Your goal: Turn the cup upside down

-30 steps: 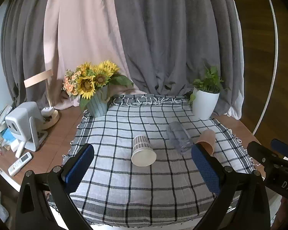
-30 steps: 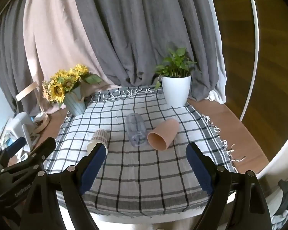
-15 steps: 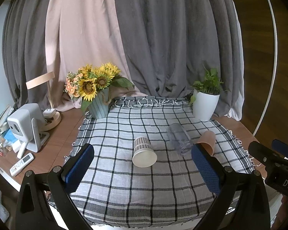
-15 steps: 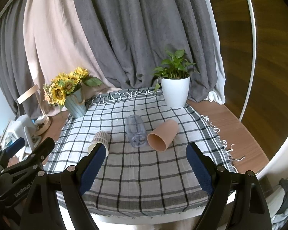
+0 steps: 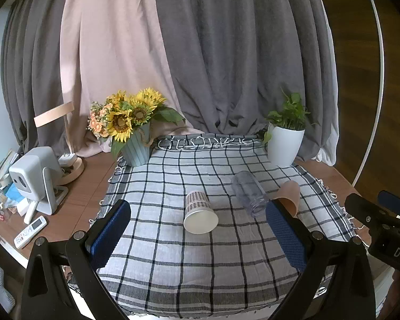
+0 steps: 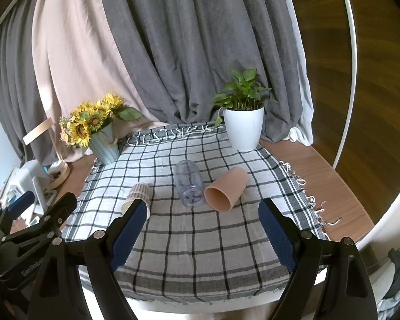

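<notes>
Both the left gripper (image 5: pixel 197 236) and right gripper (image 6: pixel 201 233) gape wide, empty; paper cup (image 5: pixel 198 212), clear cup (image 6: pixel 188 182) and tan cup (image 6: pixel 226 192) lie sideways, mouths toward six o'clock.

Grey curtains (image 5: pixel 226 53), wooden floor (image 6: pixel 360 53)

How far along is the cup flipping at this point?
Nothing is done: the paper cup, clear cup and tan cup all lie on their sides on the checked cloth. Left gripper and right gripper are open, holding nothing. Grasping and flipping remain.
</notes>
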